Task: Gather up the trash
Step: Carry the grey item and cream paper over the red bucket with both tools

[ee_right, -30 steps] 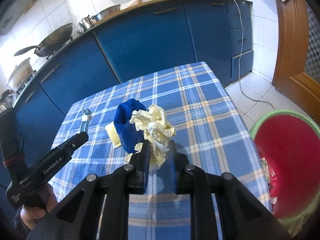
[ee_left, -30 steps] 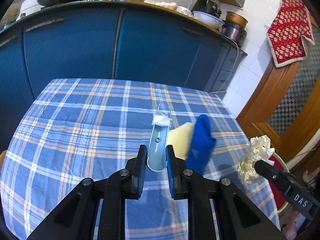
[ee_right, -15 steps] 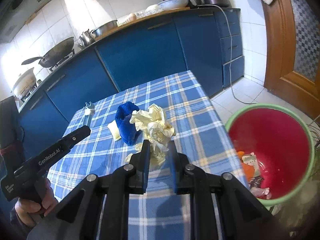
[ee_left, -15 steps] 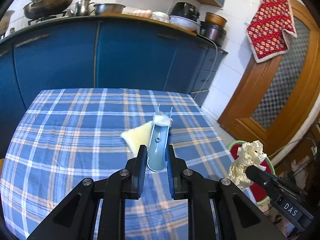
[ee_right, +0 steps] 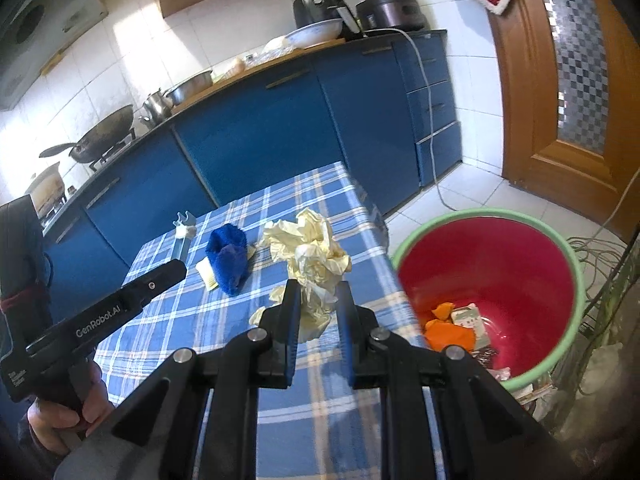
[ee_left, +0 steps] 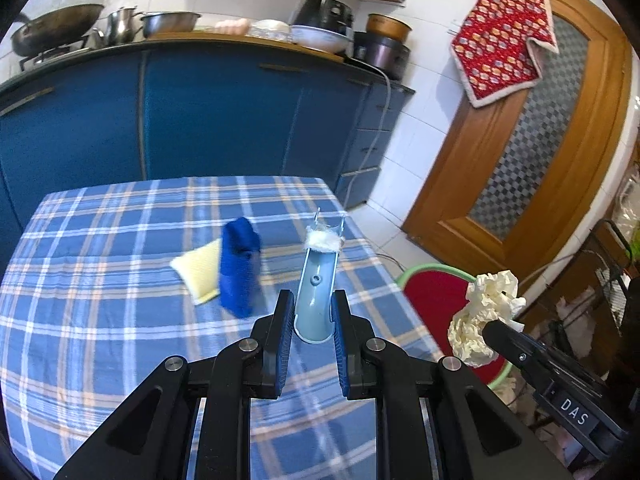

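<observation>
My left gripper (ee_left: 313,312) is shut on a pale blue plastic piece (ee_left: 318,284) with a white tuft at its far tip, held above the checked tablecloth (ee_left: 100,320). My right gripper (ee_right: 318,300) is shut on a crumpled cream paper wad (ee_right: 310,252), lifted near the table's right edge. The same wad (ee_left: 486,316) shows at the right of the left wrist view. A red bucket with a green rim (ee_right: 492,276) stands on the floor right of the table, with orange and other scraps in it. The left gripper's side (ee_right: 120,304) and the hand holding it appear at lower left.
A blue cloth (ee_left: 239,266) and a yellow sponge (ee_left: 198,272) lie on the table. Blue kitchen cabinets (ee_left: 220,112) stand behind, with pans and appliances on top. A wooden door (ee_left: 532,152) is at right, cables and clutter on the floor by the bucket.
Both grippers have swung to the right with their loads. The red bucket has come fully into the right wrist view, and the cloth and sponge have slid to the left.
</observation>
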Demonstrator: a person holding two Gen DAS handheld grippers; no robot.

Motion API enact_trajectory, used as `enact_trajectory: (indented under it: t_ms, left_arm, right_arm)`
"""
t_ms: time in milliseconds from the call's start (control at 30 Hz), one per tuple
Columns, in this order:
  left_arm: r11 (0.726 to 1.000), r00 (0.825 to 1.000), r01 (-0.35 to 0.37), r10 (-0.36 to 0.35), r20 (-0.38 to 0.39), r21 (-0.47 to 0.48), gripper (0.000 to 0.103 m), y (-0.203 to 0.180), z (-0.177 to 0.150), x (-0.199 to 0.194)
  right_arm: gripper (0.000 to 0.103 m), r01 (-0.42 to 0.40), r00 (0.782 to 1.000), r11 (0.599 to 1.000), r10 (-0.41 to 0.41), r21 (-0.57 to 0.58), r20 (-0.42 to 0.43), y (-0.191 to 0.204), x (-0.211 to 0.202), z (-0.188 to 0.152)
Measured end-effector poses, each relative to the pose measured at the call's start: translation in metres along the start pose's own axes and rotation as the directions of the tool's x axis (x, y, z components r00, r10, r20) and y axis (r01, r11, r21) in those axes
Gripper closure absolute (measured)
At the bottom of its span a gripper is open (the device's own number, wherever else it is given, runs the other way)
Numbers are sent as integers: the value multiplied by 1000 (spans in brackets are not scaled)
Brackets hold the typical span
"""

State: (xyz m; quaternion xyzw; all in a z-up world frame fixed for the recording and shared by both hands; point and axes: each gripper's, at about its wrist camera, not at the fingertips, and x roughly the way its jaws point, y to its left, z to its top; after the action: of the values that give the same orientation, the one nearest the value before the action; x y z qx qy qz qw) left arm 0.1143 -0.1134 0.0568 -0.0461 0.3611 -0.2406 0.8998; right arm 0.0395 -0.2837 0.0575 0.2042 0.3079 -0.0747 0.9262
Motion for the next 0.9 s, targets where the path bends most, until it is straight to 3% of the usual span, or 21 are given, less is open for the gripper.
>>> enact_trajectory:
  t_ms: [500,900]
  left_arm:
    - [992,993,103,-98,-69,78,84,-58,-10,25]
    - [982,986,133,-118,-117,134,84,-89,-14,52]
  right_arm:
    - [83,69,997,994,-71,90,27,-55,-17,-1]
    - [83,125,992,981,-126,147,-3,-91,-7,-8]
